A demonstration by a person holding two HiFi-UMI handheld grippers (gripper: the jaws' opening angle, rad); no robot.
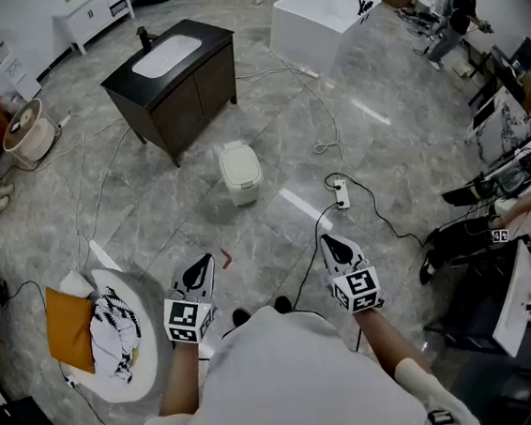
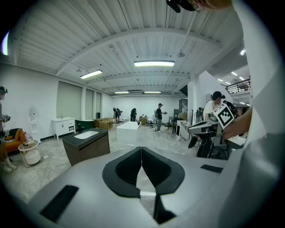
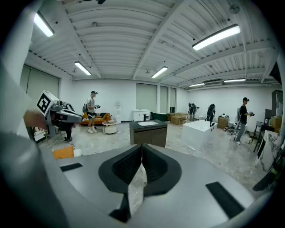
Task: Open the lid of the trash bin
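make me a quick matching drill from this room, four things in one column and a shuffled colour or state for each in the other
Things:
1 trash bin
2 sink cabinet
3 cushion
4 power strip

Colour or state:
a orange
b dark-fronted
c cream, lid shut
d white, lying on the floor right of the bin

Pairs: 1-c, 2-b, 3-a, 4-d

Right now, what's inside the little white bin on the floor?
Only the outside of the trash bin shows. Its white lid is closed on top. Whatever is inside is covered by that lid, so it cannot be seen.
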